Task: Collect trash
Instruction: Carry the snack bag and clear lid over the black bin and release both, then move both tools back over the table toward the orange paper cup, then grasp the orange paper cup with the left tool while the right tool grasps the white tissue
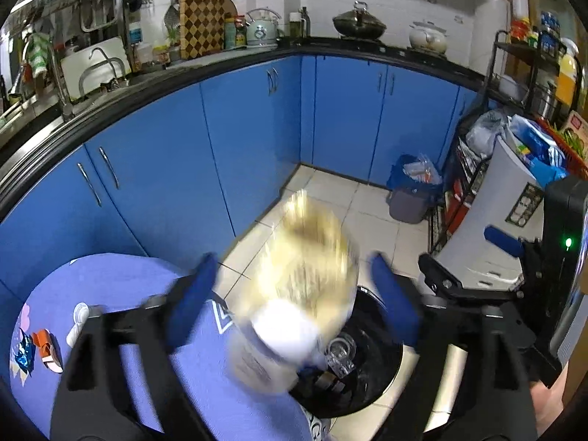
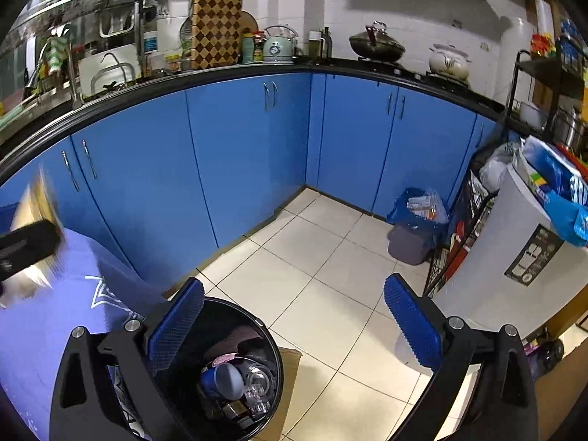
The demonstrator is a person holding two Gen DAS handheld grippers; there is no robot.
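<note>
With left fingers (image 1: 294,301) spread and blurred packet (image 1: 301,294) between them above bin (image 1: 371,400), aim inside rim; right fingers (image 2: 294,323) spread, empty.

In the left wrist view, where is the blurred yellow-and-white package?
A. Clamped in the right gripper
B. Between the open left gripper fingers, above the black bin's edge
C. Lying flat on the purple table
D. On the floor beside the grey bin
B: the package is motion-blurred between the spread fingers of the left gripper, over the rim of the black bin, with neither finger visibly touching it.
</note>
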